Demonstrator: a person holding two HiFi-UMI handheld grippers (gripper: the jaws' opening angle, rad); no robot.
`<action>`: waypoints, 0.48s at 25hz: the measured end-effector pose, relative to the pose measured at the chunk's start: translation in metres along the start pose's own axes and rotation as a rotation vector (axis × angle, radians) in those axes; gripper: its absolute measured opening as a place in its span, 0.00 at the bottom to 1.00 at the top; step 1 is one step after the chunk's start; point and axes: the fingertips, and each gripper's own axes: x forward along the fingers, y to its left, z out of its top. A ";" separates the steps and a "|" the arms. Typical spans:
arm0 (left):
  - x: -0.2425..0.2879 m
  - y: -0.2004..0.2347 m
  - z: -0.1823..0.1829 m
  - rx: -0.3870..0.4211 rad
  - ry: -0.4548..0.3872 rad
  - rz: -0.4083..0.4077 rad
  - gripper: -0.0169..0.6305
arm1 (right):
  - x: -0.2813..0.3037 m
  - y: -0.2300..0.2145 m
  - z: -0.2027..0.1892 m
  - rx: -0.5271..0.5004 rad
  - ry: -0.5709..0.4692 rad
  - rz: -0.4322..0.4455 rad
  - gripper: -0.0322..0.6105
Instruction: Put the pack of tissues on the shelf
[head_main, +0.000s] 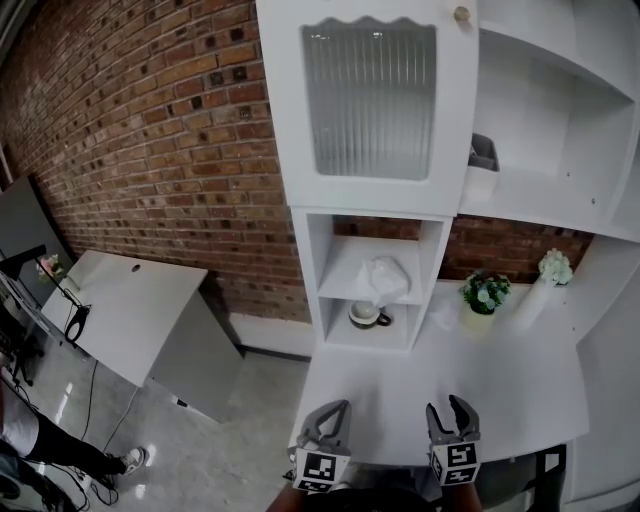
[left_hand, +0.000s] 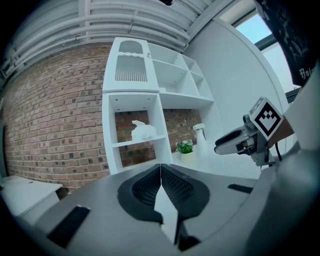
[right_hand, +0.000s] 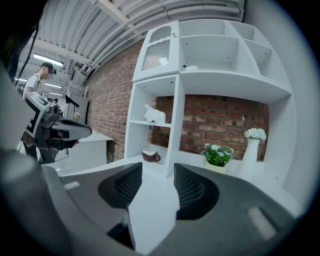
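Observation:
The pack of tissues (head_main: 385, 278), white and crumpled, lies in the upper open compartment of the white shelf unit (head_main: 305, 270). It also shows in the left gripper view (left_hand: 141, 131) and the right gripper view (right_hand: 155, 115). Both grippers hover at the near edge of the white counter (head_main: 420, 385), well short of the shelf. My left gripper (head_main: 338, 410) (left_hand: 160, 167) is shut, its pads touching at the tips with nothing between them. My right gripper (head_main: 448, 405) (right_hand: 157, 167) stands open with an empty gap between its pads.
A mug (head_main: 365, 315) sits in the compartment below the tissues. A potted plant (head_main: 484, 292) and a white vase with flowers (head_main: 553, 268) stand on the counter to the right. A ribbed-glass cabinet door (head_main: 370, 100) is above. A white desk (head_main: 125, 300) stands at left.

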 end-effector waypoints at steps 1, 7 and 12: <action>0.000 0.000 -0.001 0.002 0.000 -0.002 0.04 | -0.001 0.000 0.000 -0.003 0.004 -0.004 0.35; -0.003 -0.002 -0.002 0.004 0.005 -0.011 0.04 | -0.007 0.001 -0.006 -0.008 0.018 -0.030 0.30; -0.005 -0.003 -0.004 0.002 0.006 -0.011 0.04 | -0.009 0.005 -0.004 -0.002 0.008 -0.050 0.17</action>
